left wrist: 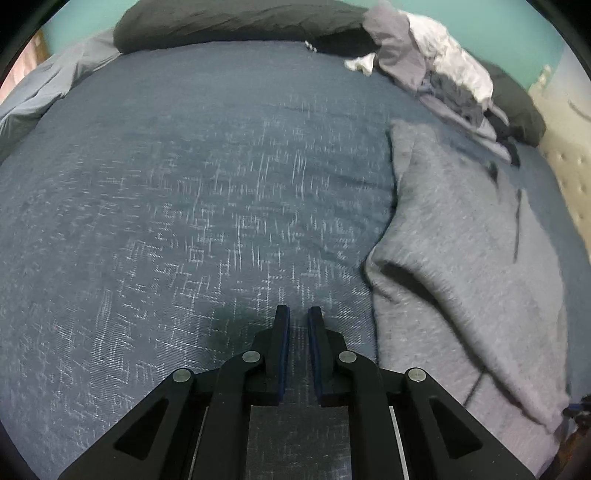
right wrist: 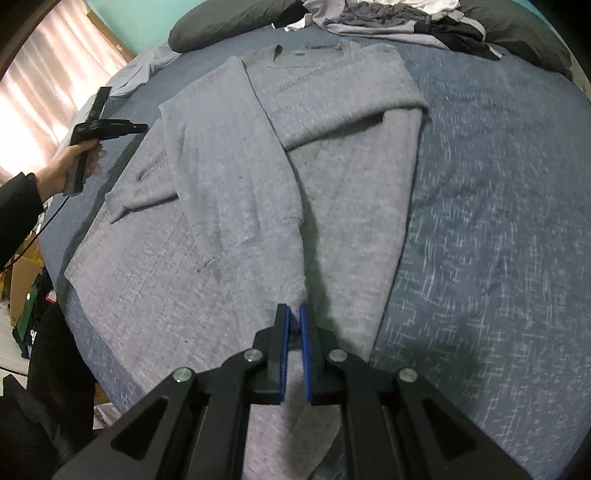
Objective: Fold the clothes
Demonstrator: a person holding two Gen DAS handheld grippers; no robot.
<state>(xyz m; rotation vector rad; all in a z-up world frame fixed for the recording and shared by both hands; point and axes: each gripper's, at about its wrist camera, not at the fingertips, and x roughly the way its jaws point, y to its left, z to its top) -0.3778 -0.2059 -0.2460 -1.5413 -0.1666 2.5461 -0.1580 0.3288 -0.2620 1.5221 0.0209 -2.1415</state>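
Right gripper (right wrist: 294,314) low over the near hem of the grey sweater (right wrist: 236,177), pads drawn almost together, a bit of cloth perhaps between the tips, hard to tell. Left gripper (left wrist: 298,314) nearly closed, gripping nothing, above bare blue bedspread (left wrist: 184,192) just left of the sweater's edge. In the right wrist view, held in a hand (right wrist: 70,166) at the bed's left side. Sweater spread flat mid-bed, both sleeves folded inward across the chest, collar toward the far end. Beyond, heaped clothes (right wrist: 388,18) and dark pillows (left wrist: 229,22) against a teal wall.
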